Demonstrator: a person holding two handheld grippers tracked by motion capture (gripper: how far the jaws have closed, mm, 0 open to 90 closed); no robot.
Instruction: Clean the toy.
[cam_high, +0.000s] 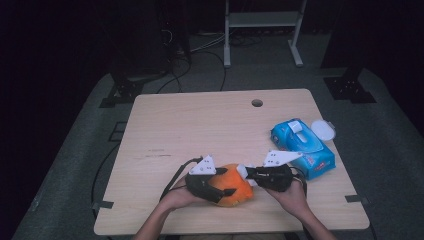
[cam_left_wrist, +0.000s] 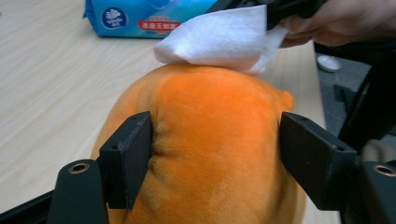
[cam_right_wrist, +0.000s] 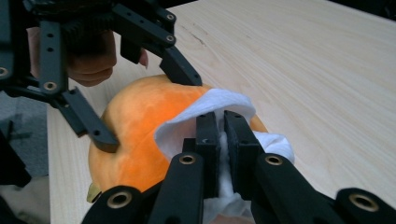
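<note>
An orange plush toy (cam_high: 235, 187) lies near the table's front edge. My left gripper (cam_high: 220, 192) is shut on it, its two black jaws pressing into the plush's sides (cam_left_wrist: 215, 154). My right gripper (cam_high: 248, 174) is shut on a white wipe (cam_right_wrist: 215, 105), which lies folded against the top of the orange plush (cam_right_wrist: 140, 121). In the left gripper view the white wipe (cam_left_wrist: 219, 37) rests on the toy's upper edge, held from the right by the other gripper and hand. The left gripper's arms (cam_right_wrist: 102, 135) frame the plush from the left in the right gripper view.
A blue pack of wet wipes (cam_high: 303, 147) lies to the right of the grippers, its white round lid (cam_high: 323, 131) flipped open. The wooden table (cam_high: 200, 130) has a cable hole (cam_high: 257, 103) near its far edge. Beyond it are dark floor, cables and a white stand (cam_high: 262, 30).
</note>
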